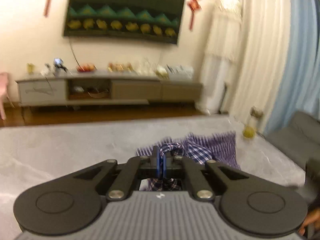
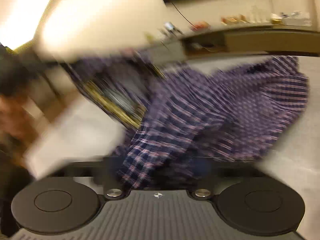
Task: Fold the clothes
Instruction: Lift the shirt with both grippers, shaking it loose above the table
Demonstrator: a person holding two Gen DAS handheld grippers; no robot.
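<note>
The left gripper (image 1: 161,161) was closed on a fold of the purple plaid garment (image 1: 202,150), which trailed ahead onto the grey bed (image 1: 70,150), while the same cloth draped over the right gripper (image 2: 158,172), its grip hidden by blur.

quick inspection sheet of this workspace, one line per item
surface: grey padded surface, bare apart from the garment
job's things: purple plaid garment, bunched and partly lifted
clutter: small yellow object at the far right edge
grippers: left gripper shut on the cloth; right gripper covered by cloth, state unclear
cables: dark cable hanging below the wall screen
surroundings: low cabinet, curtains, blurred view
</note>
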